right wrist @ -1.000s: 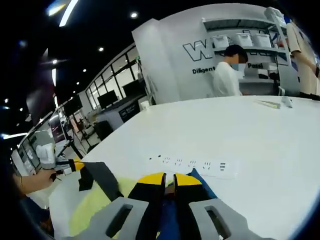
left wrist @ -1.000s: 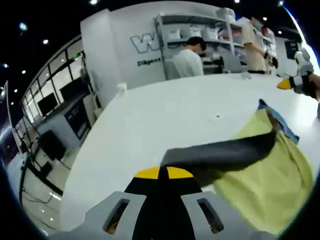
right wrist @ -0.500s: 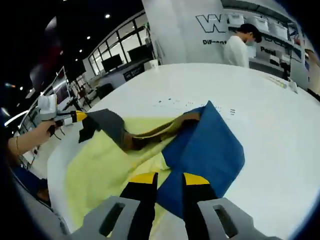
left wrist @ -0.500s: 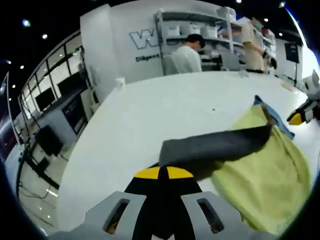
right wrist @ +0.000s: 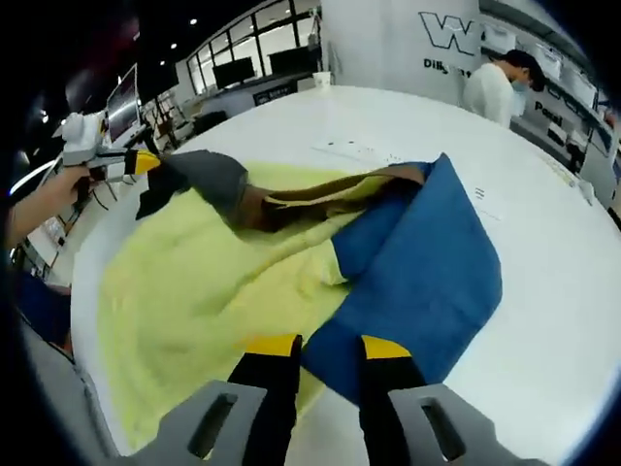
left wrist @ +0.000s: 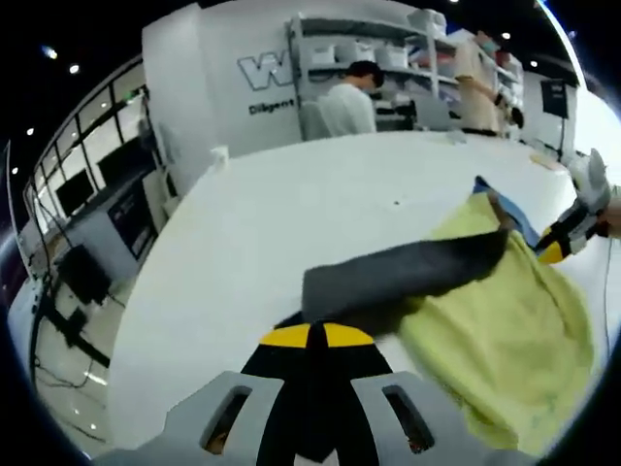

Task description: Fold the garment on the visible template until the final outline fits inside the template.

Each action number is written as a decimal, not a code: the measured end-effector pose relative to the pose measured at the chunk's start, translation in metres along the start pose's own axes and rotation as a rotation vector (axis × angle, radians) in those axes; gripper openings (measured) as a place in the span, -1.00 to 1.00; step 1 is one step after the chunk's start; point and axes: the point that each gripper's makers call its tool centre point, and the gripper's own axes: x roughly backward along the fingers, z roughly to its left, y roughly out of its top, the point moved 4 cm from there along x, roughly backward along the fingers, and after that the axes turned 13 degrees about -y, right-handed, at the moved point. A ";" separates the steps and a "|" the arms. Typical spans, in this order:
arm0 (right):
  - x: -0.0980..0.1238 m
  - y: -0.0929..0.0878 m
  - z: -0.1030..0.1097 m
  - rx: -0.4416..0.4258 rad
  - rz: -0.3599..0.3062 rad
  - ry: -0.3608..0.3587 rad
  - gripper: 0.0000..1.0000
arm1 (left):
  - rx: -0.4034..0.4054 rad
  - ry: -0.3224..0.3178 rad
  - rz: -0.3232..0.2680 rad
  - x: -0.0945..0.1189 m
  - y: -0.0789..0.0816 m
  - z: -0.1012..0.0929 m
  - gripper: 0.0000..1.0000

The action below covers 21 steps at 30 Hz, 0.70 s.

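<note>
Two grippers are at work on one garment (right wrist: 223,291), a yellow piece with a blue panel (right wrist: 417,272) and a grey sleeve (left wrist: 408,277), which is spread on a white desk (left wrist: 291,204). No template outline can be made out on the desk in either view.

Nearest in the left gripper view, the left gripper (left wrist: 309,337) is seen with its yellow-tipped jaws pressed together; dark cloth lies at the tips, and the grey sleeve appears to be pinched there, drawn up off the desk and running away to the right toward the garment's body. In the right gripper view, the right gripper (right wrist: 326,346) is seen with its jaws parted a little, nothing held, hovering at the near edge where the yellow cloth meets the blue panel.

The garment's long axis is judged to run from the right gripper out toward the left gripper (right wrist: 136,162), which is seen at the far left corner of the cloth. The blue edge lies just ahead of the right gripper's tips, so that gripper is the nearer one for the next pinch; the sleeve would be carried inward by the left.

Beyond the cloth the desk is bare and glossy. Farther off, shelves (left wrist: 388,58), a lettered white wall (left wrist: 243,87), windows and standing people (left wrist: 344,97) are seen.
</note>
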 end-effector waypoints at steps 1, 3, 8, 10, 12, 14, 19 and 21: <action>0.000 -0.001 0.001 0.002 0.002 -0.002 -0.70 | 0.000 -0.001 0.000 0.000 0.000 0.000 -1.00; -0.007 -0.007 0.003 0.016 0.030 -0.020 -0.75 | 0.000 -0.008 -0.002 0.000 0.000 0.000 -1.00; -0.014 -0.025 0.013 0.162 0.099 -0.020 -1.00 | -0.030 -0.069 0.037 0.012 -0.008 -0.006 -1.00; -0.016 -0.030 0.014 0.187 0.116 -0.019 -1.00 | -0.015 -0.070 0.036 0.013 -0.011 -0.006 -1.00; -0.021 -0.033 0.014 0.213 0.106 -0.027 -1.00 | -0.009 -0.070 0.027 0.013 -0.011 -0.007 -1.00; -0.020 -0.030 0.010 0.235 0.112 -0.042 -1.00 | -0.009 -0.074 0.029 0.011 -0.012 -0.008 -1.00; -0.015 -0.032 -0.005 0.149 0.117 -0.052 -1.00 | -0.007 -0.085 0.027 0.008 -0.011 -0.004 -1.00; -0.012 -0.023 -0.013 0.125 0.066 -0.091 -1.00 | -0.008 -0.084 0.026 0.008 -0.010 -0.003 -1.00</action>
